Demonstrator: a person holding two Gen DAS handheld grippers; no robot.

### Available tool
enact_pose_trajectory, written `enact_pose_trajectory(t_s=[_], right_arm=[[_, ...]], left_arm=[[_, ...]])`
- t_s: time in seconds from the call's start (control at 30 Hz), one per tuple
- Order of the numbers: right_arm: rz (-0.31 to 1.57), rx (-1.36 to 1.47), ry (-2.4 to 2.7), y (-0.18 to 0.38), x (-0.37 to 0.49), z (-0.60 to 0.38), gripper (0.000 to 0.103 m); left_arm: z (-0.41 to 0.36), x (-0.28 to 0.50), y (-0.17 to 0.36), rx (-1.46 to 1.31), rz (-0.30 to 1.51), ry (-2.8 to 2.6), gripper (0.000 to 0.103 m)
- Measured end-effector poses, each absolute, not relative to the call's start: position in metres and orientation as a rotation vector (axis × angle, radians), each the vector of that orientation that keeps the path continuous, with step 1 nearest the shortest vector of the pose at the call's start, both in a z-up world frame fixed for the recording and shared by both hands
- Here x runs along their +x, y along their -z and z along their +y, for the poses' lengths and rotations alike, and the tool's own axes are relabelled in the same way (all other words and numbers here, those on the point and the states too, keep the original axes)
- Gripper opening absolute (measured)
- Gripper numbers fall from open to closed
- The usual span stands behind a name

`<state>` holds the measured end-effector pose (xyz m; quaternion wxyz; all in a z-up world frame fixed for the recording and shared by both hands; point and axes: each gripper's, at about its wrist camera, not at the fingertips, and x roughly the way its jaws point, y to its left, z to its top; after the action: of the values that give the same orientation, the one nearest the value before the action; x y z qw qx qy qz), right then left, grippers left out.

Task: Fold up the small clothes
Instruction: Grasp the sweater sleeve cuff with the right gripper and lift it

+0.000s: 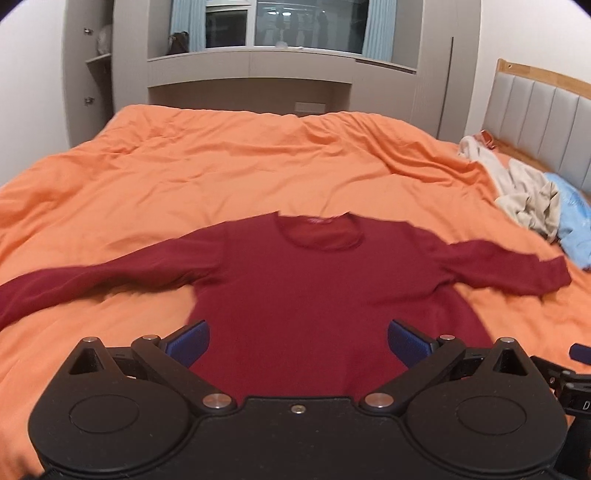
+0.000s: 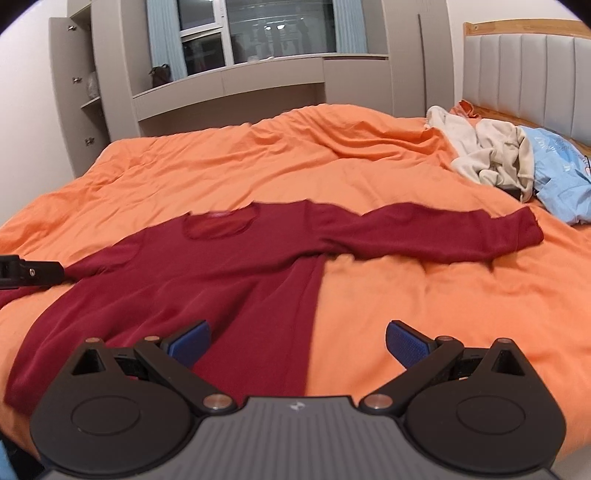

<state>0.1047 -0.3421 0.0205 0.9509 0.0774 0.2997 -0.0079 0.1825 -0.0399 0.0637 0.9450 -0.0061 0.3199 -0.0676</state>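
A dark red long-sleeved shirt [image 1: 314,284] lies flat on the orange bed cover [image 1: 221,173], neck away from me and both sleeves spread out; it also shows in the right wrist view [image 2: 207,273]. My left gripper [image 1: 298,341] is open and empty above the shirt's lower body. My right gripper [image 2: 298,343] is open and empty above the shirt's right side edge near the hem. Part of the left gripper [image 2: 31,275] shows at the left edge of the right wrist view.
A heap of beige clothes [image 2: 487,155] and a light blue garment [image 2: 561,184] lie at the right by the padded headboard [image 2: 524,77]. Grey cabinets and a window [image 1: 280,26] stand beyond the bed's far edge.
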Motion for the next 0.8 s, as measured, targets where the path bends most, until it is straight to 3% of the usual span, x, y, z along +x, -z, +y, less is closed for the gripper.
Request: enact_pose_trajectory(t_s=[0.3,0.6,0.8], right_arm=[[0.532,0.333,0.109,-0.023,0.166,-0.442,0.103],[0.504,0.471,0.364,0.005,0.227,-0.577,0.102],[0.476,0.523,0.459,0.033,0.255,-0.652,0.090]], left_arm=[[-0.092,0.275,-0.067,0.005,0.610,0.178,0.103],[-0.133,0.354,-0.025,-0.049,0.634,0.189,0.102],[-0.148,0.381,0.014,-0.031,0.695,0.172,0.102]])
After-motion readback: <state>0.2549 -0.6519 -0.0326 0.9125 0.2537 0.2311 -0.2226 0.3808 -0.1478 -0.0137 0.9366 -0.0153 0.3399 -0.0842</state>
